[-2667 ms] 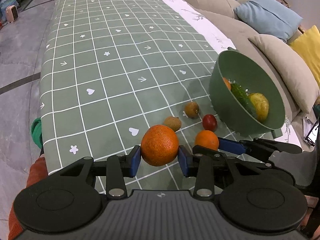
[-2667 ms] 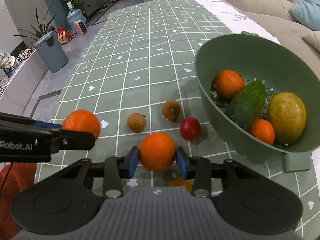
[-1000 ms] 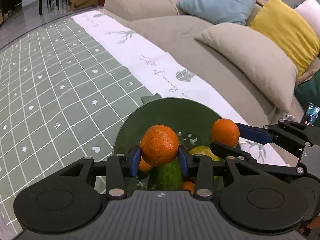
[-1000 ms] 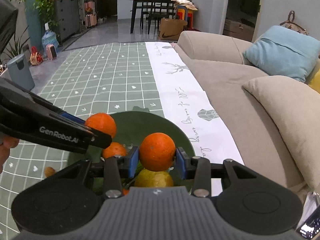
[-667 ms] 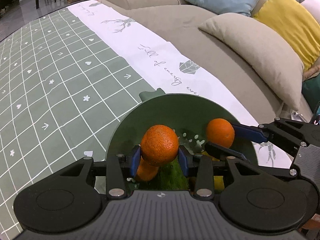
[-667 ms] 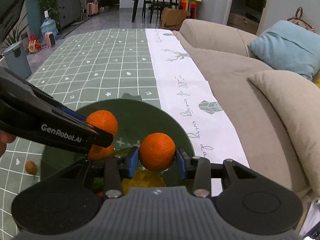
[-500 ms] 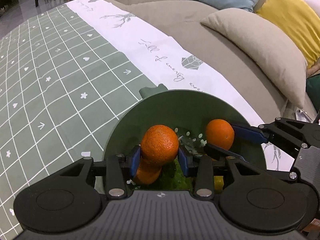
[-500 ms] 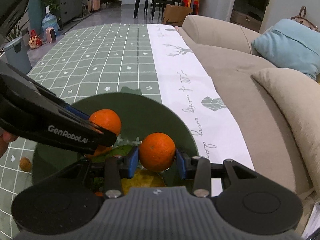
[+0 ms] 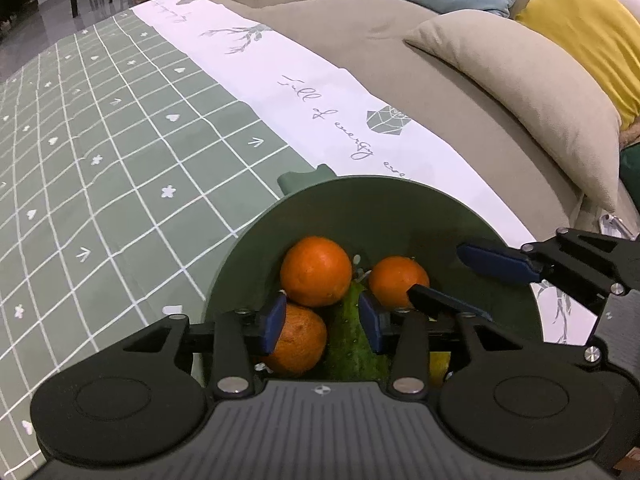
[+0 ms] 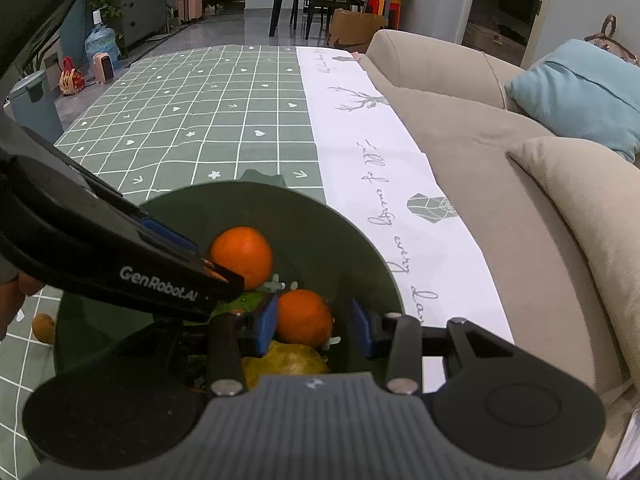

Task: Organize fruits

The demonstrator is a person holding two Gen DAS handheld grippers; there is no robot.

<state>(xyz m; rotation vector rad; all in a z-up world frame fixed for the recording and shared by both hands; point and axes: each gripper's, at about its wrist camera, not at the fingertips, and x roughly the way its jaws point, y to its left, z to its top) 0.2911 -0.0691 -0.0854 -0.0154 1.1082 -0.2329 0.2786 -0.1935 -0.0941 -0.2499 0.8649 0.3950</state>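
Oranges: three in the left wrist view — upper orange point(image 9: 316, 271), right orange point(image 9: 398, 282), lower orange point(image 9: 298, 340)
Cucumber point(image 9: 352, 340): one, lower centre
Bowl point(image 9: 400, 204): one, green — holds all fruit
Left gripper point(image 9: 323, 322): jaws apart, empty
Right gripper point(image 10: 312, 324): jaws apart, orange between, no clear contact

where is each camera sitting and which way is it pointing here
Left wrist: on the left gripper, looking down along its open fingers into the green bowl; the right gripper's fingers show at right.
Right wrist: on the right gripper, open above the bowl, facing the sofa; the left gripper crosses at left.
Shared: bowl, oranges, checked tablecloth.
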